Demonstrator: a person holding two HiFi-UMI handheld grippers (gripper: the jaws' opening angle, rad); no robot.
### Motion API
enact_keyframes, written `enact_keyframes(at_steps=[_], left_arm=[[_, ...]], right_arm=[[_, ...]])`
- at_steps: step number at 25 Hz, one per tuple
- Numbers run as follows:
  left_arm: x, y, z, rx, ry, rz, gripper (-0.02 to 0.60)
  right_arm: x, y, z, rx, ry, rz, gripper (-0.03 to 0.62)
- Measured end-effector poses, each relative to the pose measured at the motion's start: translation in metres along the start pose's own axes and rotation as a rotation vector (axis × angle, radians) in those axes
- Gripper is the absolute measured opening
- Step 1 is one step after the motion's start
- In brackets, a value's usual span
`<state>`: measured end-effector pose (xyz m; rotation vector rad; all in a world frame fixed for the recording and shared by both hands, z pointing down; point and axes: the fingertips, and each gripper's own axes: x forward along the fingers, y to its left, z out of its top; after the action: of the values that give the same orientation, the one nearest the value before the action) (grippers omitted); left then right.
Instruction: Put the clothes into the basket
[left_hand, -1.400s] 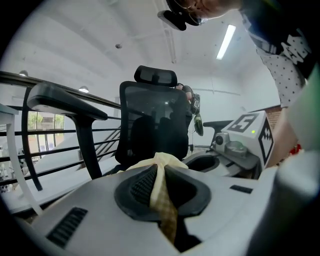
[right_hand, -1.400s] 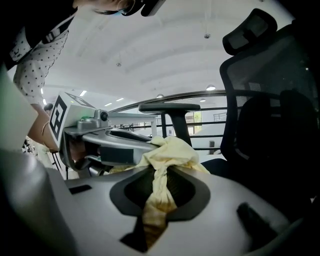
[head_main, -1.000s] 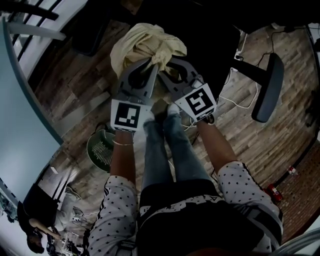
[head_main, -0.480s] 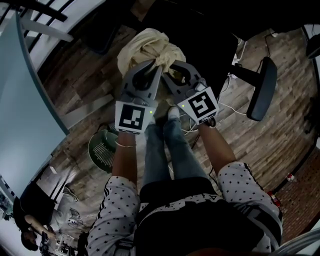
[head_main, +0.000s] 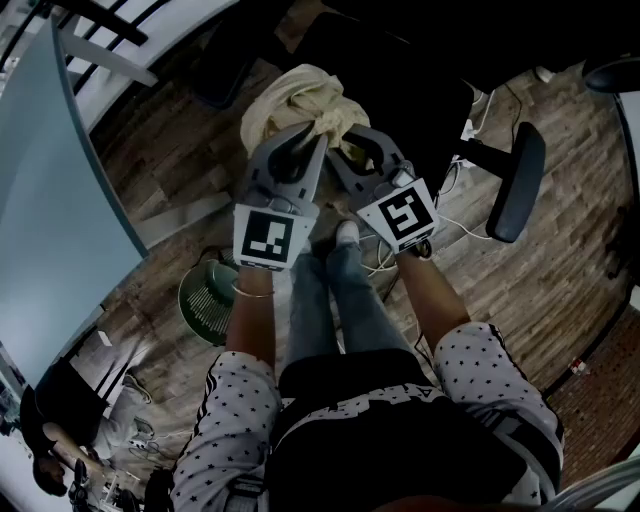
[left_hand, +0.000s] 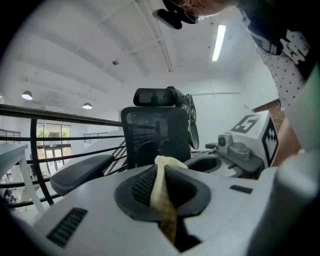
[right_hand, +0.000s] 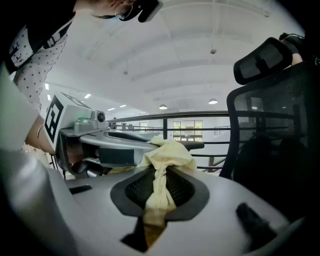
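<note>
- Head view: the left tool (head_main: 310, 140) and the right tool (head_main: 345, 145) are held side by side, their tips nearly meeting, and both are clamped on the pale yellow garment (head_main: 300, 100).
- The garment hangs as a bunched lump just beyond both tools' tips, in front of a black office chair (head_main: 410, 90). The lump has no clear long axis, but its folds gather toward the tips.
- A green basket (head_main: 205, 295) sits on the wooden floor (head_main: 540, 280) behind the left tool, beside the person's left forearm and well apart from the garment. The person's jeans (head_main: 340, 300) show behind and between the two tools.
- Left gripper view: the left tool (left_hand: 162, 187) has its jaws closed on a thin twisted strip of the garment (left_hand: 159, 192). The strip's long axis runs along the jaws, away from the camera, and ends in a small knob just past the tips.
- The right tool (left_hand: 240, 150) lies close on this tool's right, the chair (left_hand: 155, 132) stands beyond the tips, and a dark railing (left_hand: 50, 117) crosses on the left.
- Right gripper view: the right tool (right_hand: 159, 192) has its jaws closed on a twisted fold of the garment (right_hand: 167, 152). The fold runs lengthwise between the pads and spreads into a loose bunch just past the tips.
- The left tool (right_hand: 100, 135) lies close on this tool's left, touching that bunch. The chair (right_hand: 270, 145) stands to the right.
</note>
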<state>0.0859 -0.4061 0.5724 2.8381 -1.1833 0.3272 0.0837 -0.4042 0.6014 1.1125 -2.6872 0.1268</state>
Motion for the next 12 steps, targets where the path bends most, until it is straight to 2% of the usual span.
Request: enact_keyframes(at_steps=[12], left_arm=[[-0.009, -0.007, 0.044, 0.014, -0.035, 0.021, 0.040]], right_arm=[[-0.020, -0.002, 0.039, -0.017, -0.018, -0.014, 0.064]])
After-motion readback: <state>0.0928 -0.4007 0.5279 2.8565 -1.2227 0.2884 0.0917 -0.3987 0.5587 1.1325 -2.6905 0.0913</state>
